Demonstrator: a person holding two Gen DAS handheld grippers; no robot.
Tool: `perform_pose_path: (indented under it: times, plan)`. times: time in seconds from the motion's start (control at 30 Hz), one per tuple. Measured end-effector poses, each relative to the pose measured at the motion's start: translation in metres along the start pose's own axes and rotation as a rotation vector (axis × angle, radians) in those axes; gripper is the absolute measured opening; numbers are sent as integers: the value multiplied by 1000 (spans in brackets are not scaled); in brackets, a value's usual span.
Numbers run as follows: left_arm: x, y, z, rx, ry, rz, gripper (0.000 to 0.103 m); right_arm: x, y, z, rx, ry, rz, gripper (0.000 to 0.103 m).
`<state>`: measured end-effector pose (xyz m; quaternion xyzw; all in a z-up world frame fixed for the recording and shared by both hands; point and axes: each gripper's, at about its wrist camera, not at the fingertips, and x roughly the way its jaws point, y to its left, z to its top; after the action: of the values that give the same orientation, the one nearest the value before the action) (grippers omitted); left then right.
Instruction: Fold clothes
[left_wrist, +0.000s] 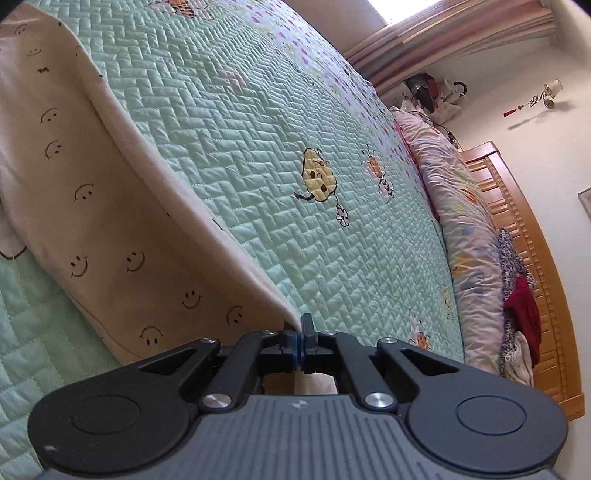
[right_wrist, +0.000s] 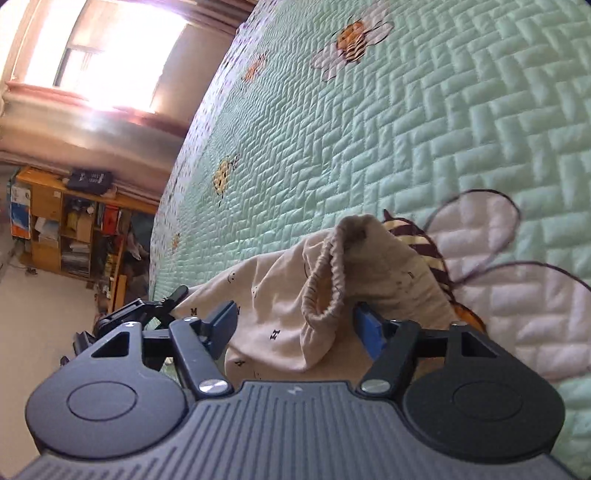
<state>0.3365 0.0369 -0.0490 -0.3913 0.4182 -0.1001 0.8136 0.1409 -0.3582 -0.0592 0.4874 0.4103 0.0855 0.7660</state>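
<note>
A cream garment printed with small black smiley faces (left_wrist: 92, 206) lies on a mint quilted bedspread (left_wrist: 236, 140). My left gripper (left_wrist: 298, 325) is shut on a corner of its edge, and the cloth stretches away up and left. In the right wrist view the garment's ribbed cuff (right_wrist: 325, 284) lies bunched between the open fingers of my right gripper (right_wrist: 299, 325). The blue pads (right_wrist: 369, 328) stand apart on either side of the cloth. The left gripper (right_wrist: 147, 306) shows at the left of that view, by the garment's edge.
The bedspread (right_wrist: 406, 129) has bee and flower patches. A rolled floral duvet (left_wrist: 461, 221) and a pile of clothes (left_wrist: 521, 310) lie along a wooden headboard (left_wrist: 535, 258). A wooden shelf unit (right_wrist: 70, 229) stands beyond the bed, under a bright window (right_wrist: 103, 55).
</note>
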Motion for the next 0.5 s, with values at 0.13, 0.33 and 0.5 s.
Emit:
perform_pose_path:
  times: [0.13, 0.33, 0.5]
  plan:
    - [-4, 3, -1, -12, 7, -21, 0, 5, 8, -1, -62, -17, -32, 16]
    - [-22, 4, -3, -27, 1, -62, 0, -6, -8, 2, -54, -80, -56, 11]
    - [-53, -6, -13, 3, -11, -128, 0, -26, -24, -2, -8, -84, 107, 11]
